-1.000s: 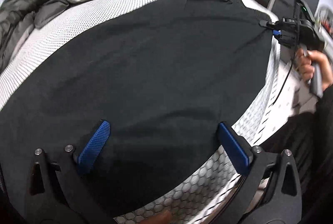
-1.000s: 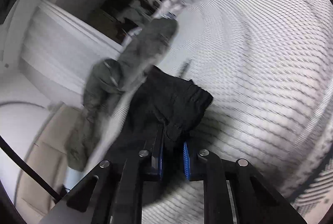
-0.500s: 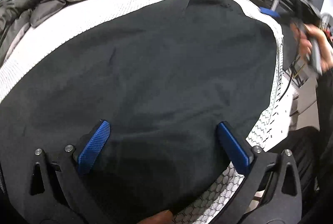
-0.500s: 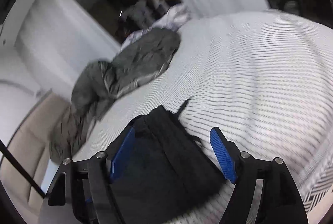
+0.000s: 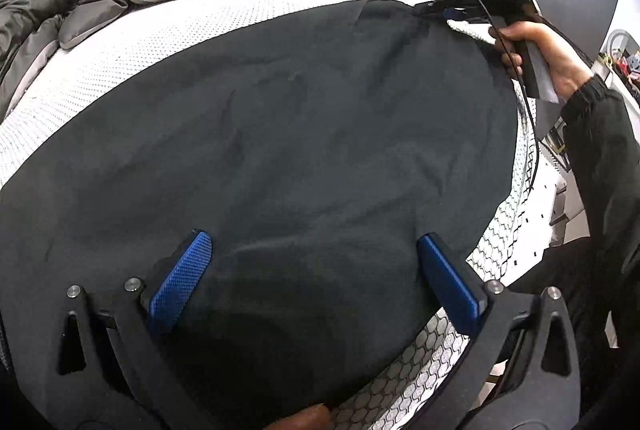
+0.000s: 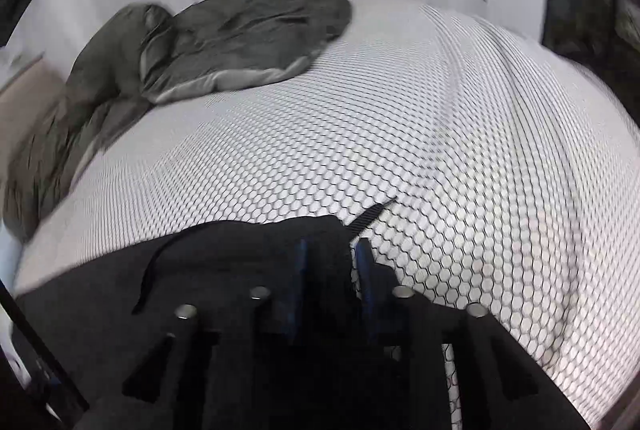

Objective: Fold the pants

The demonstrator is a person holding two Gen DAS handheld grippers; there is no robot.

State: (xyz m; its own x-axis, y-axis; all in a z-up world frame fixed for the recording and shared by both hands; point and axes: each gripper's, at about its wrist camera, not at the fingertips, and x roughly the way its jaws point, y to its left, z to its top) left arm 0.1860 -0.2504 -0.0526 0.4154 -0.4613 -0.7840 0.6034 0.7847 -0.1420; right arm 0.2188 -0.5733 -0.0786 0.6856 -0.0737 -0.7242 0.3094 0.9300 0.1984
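Right wrist view | right hand-held gripper (image 6: 330,262) re-closing around pants (image 6: 240,262) corner after letting go | left hand-held gripper (image 5: 316,270) spread | fold pending

Black pants (image 5: 288,134), matte knit fabric, lying spread flat and wide over the white hexagon-patterned mattress (image 5: 168,42). Surface mostly smooth; a few shallow creases run across the middle, and soft folds gather toward the near end. The near end reaches the mattress's front edge; the right side runs along the mattress's right edge. At the far end, one corner (image 6: 320,230) lies flat on the cover, a narrow black drawstring (image 6: 370,216) trailing from it onto the white surface.
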